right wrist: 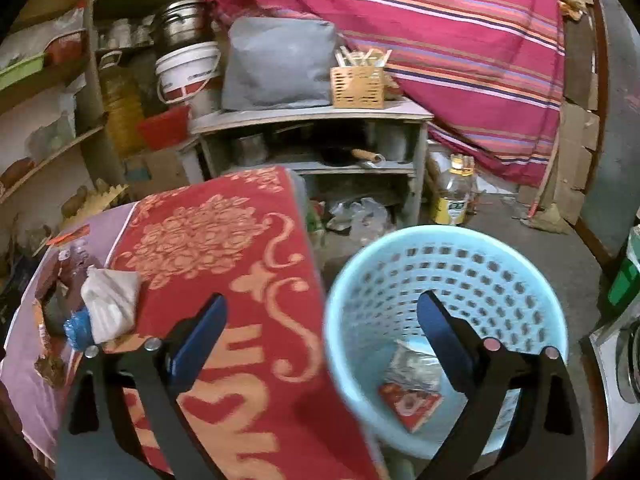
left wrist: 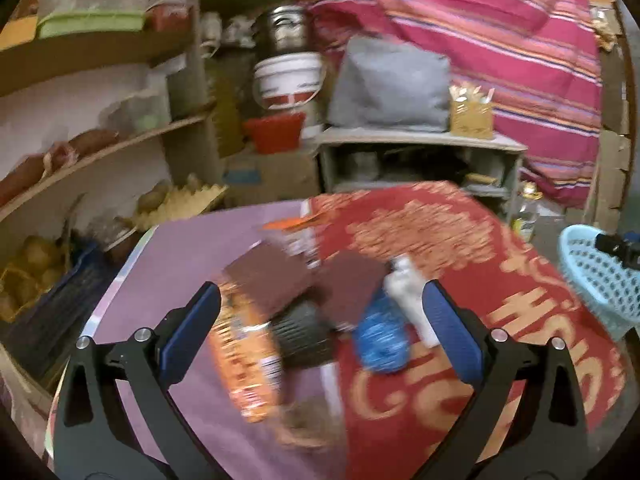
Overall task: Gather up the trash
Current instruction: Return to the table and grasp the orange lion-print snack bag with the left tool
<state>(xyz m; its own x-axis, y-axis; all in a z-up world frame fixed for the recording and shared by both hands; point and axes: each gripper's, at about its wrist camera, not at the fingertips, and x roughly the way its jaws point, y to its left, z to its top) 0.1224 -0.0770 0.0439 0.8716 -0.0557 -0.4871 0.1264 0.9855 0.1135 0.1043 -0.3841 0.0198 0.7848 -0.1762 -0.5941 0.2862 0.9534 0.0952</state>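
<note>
Your right gripper [right wrist: 322, 340] is wide open over the blue basket [right wrist: 348, 280], with 2 wrappers [right wrist: 412, 384] inside. Your left gripper [left wrist: 320, 328] is open too, holding nothing. More trash [left wrist: 312, 304] waits on the table [left wrist: 168, 280].

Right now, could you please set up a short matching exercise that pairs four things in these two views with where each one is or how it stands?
Things:
1. red packet
2. blue crumpled wrapper
3. light blue basket
4. left gripper

Places or states:
A. stands on the floor beside the red mat
B. open above the trash pile
C. lies in the bottom of the basket
D. lies on the mat's edge next to the white crumpled paper

Pairs: 1-C, 2-D, 3-A, 4-B
</note>
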